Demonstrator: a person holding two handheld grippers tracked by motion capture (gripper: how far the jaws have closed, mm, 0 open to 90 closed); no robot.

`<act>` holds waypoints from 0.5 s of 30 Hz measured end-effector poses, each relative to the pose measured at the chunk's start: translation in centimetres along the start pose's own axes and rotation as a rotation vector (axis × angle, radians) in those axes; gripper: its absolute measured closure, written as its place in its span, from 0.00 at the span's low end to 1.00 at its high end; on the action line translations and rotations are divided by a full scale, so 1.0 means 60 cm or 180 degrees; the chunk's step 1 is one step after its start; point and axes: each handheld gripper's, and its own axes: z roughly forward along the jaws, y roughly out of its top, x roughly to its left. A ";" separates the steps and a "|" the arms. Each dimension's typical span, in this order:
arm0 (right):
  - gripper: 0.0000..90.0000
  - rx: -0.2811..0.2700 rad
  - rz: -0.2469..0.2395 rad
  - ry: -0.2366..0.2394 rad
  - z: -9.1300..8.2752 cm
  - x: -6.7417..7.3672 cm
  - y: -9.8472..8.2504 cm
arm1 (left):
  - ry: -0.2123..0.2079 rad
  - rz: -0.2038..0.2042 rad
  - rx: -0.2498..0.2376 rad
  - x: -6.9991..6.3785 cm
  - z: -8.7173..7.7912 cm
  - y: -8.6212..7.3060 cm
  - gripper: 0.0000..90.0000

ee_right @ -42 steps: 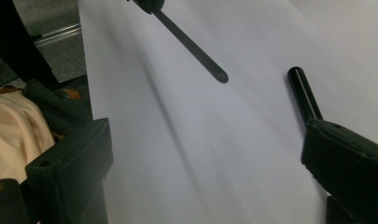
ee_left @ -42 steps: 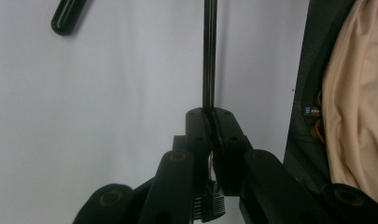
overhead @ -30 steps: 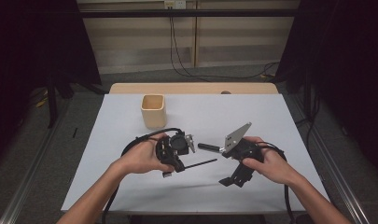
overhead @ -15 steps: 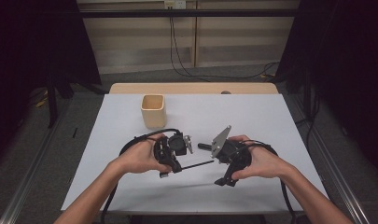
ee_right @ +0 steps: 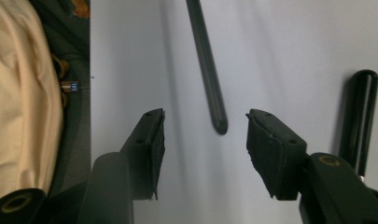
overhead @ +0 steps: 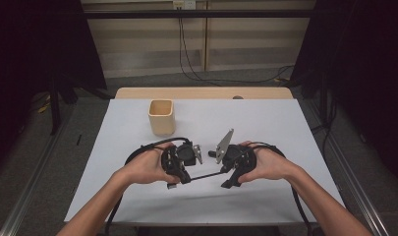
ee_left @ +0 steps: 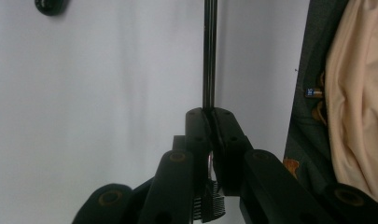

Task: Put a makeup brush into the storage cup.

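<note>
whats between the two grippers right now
A thin black rod spans the stretch in the high view. The left gripper is shut on one end; its free tip hangs between the right gripper jaws, which have just been closing, not yet touching.

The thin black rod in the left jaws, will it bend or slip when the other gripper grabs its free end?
The rod looks stiff: held at one end only, it runs straight with no sag. Its smooth, round, slim shaft may twist or slide in the jaws. The right gripper has just been closing, pads clear of the tip, so it could roll if dropped.
</note>
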 end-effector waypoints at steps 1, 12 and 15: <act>0.54 -0.0012 0.0017 0.0012 -0.001 0.000 0.001 | -0.0032 0.0027 0.0019 0.000 0.000 0.001 0.95; 0.76 -0.0073 -0.0034 0.0071 -0.004 -0.004 0.008 | 0.0031 0.0067 0.0003 -0.002 0.006 0.003 0.95; 0.78 -0.0079 -0.0051 0.0074 -0.002 -0.002 0.011 | 0.0011 0.0074 0.0022 0.002 0.006 0.003 0.95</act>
